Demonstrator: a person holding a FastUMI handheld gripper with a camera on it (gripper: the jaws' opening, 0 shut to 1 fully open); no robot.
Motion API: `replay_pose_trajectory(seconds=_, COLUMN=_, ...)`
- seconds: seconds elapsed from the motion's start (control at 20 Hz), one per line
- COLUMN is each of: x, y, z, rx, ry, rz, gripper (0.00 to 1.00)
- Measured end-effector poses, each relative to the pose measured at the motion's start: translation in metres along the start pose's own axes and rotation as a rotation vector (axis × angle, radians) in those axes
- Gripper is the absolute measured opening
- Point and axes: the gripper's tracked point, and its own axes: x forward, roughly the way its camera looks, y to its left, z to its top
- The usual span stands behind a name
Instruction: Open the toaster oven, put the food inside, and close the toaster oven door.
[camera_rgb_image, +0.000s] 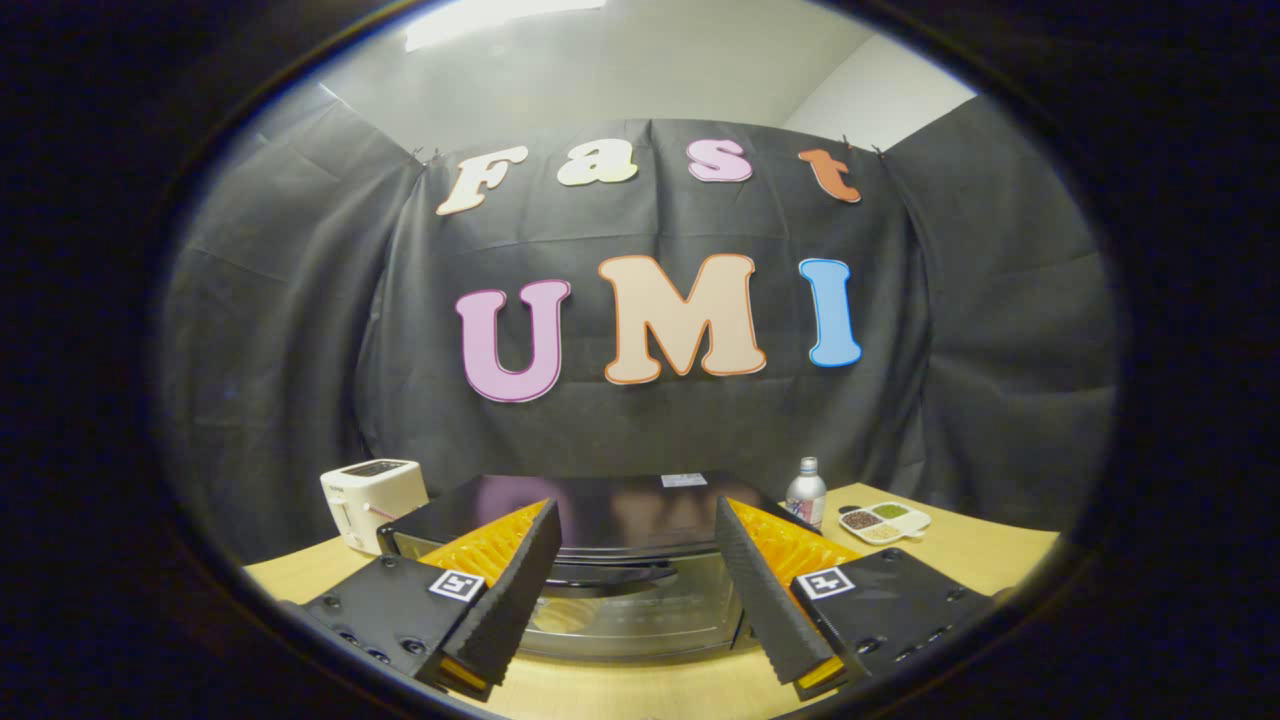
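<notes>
A black toaster oven (620, 515) with a shiny flat top stands on the wooden table just ahead of my fingers. Its glass door (625, 615) is closed, with a dark handle (615, 575) along its upper edge, seen between the fingers. My gripper (635, 525) is open and holds nothing; its two fingers straddle the oven's front, above the table and short of the door. I cannot make out the food for the oven.
A white pop-up toaster (368, 500) stands left of the oven. To the right are a metal can (805, 492) and a white divided dish (884, 522) with small portions of grains. Bare wooden table (985, 555) extends to the right and in front.
</notes>
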Motion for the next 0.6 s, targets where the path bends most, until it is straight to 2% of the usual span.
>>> replay_pose_trajectory(seconds=0.2, x=-0.011, y=-0.011, z=0.007, rx=-0.002, ry=0.004, rz=0.010, gripper=0.97)
replay_pose_trajectory(seconds=0.6, x=-0.022, y=-0.045, z=0.038, rx=-0.039, ry=-0.039, rz=-0.023, gripper=0.97)
